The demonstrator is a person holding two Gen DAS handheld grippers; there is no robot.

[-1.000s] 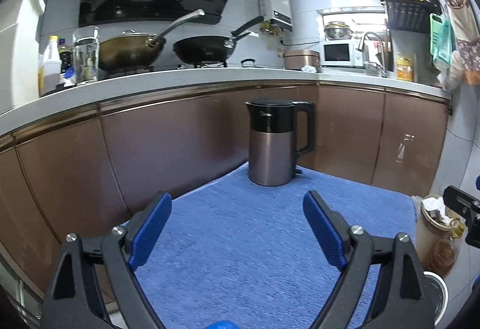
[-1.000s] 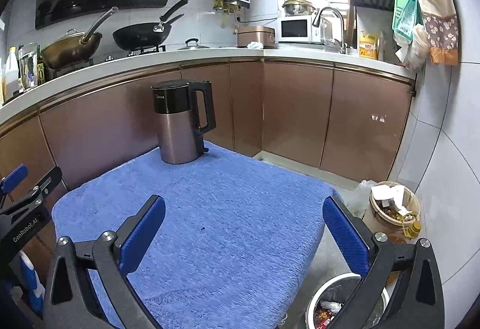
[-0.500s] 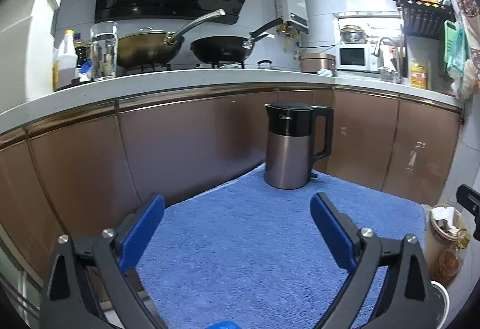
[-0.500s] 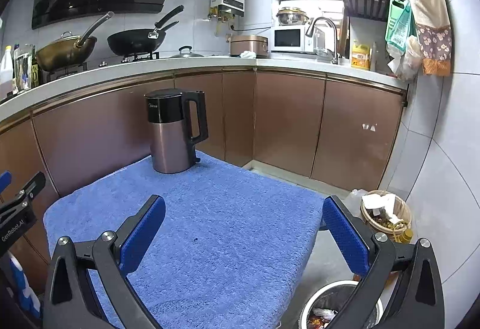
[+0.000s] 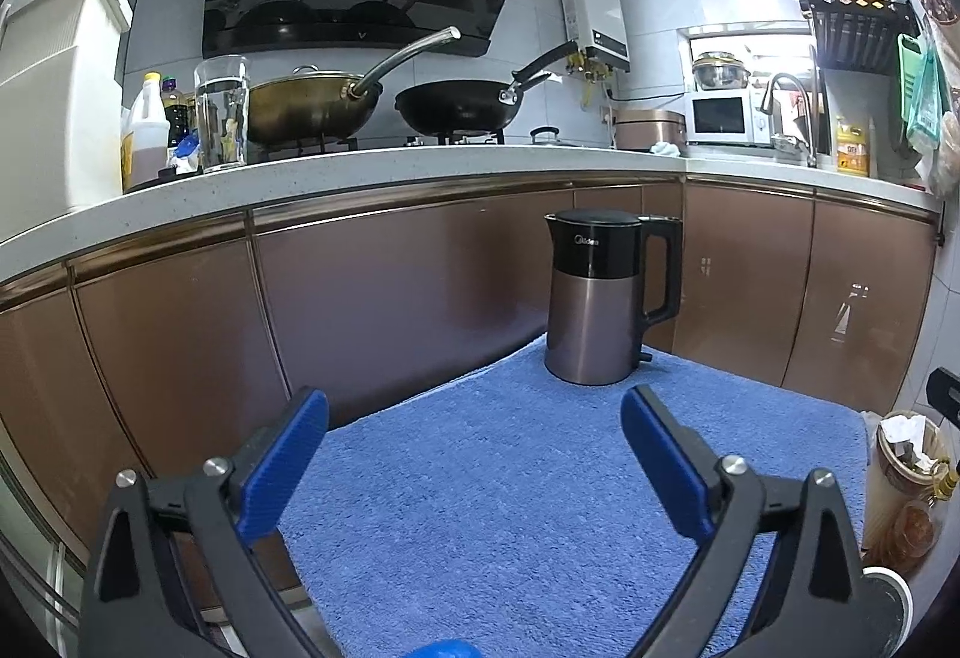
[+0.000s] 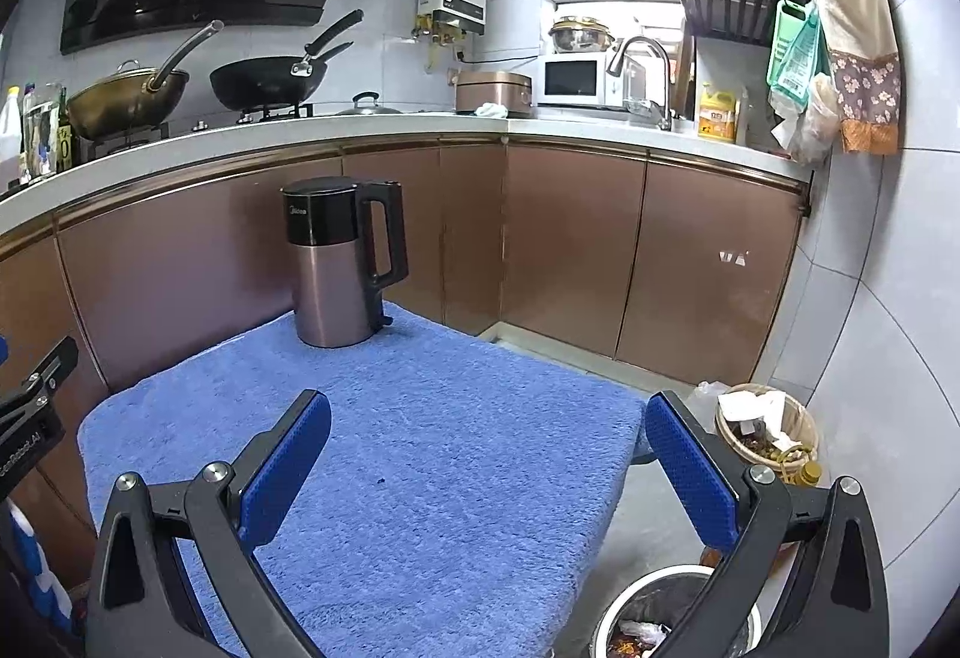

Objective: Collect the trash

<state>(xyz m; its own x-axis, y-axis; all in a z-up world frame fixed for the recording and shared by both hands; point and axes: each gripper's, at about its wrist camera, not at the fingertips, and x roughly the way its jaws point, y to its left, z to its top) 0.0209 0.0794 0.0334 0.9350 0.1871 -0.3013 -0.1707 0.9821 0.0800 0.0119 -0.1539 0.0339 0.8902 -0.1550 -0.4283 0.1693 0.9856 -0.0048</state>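
Observation:
My left gripper hangs open over the near part of a blue towel-covered table, nothing between its blue pads. My right gripper is open too, above the same table near its right edge, and holds nothing. A white round bin with scraps inside stands on the floor below the right gripper; its rim shows in the left wrist view. A wicker basket with crumpled paper sits behind it. On the towel I see only a kettle and a tiny dark speck.
A steel and black kettle stands at the table's far side. Brown cabinets under a white counter with pans, bottles and a microwave wrap around behind. A blue object peeks in at the bottom edge.
The left gripper's jaws have spread a little wider. Its view has swung slightly, so the kettle now sits further right. The right wrist view has hardly shifted.

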